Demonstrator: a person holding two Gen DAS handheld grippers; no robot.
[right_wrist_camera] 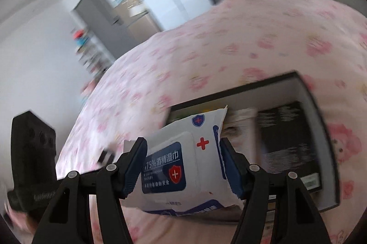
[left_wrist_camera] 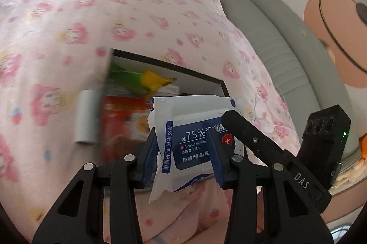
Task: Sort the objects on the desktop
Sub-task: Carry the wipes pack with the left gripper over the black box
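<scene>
Pink floral bedsheet point(left_wrist_camera: 68, 15), black box point(right_wrist_camera: 321, 106) holding packets, both grippers' fingers clamping wipes pack point(left_wrist_camera: 192, 141).

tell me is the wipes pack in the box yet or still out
Out. The wipes pack is held above the black box, clamped between both the left claw and right claw.

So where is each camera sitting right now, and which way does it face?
Left wrist: behind the left claw, facing the black box on the pink sheet; the right claw's finger crosses.
Right wrist: behind the right claw, facing the same box.
Shared: both claws grip one alcohol wipes pack.
</scene>
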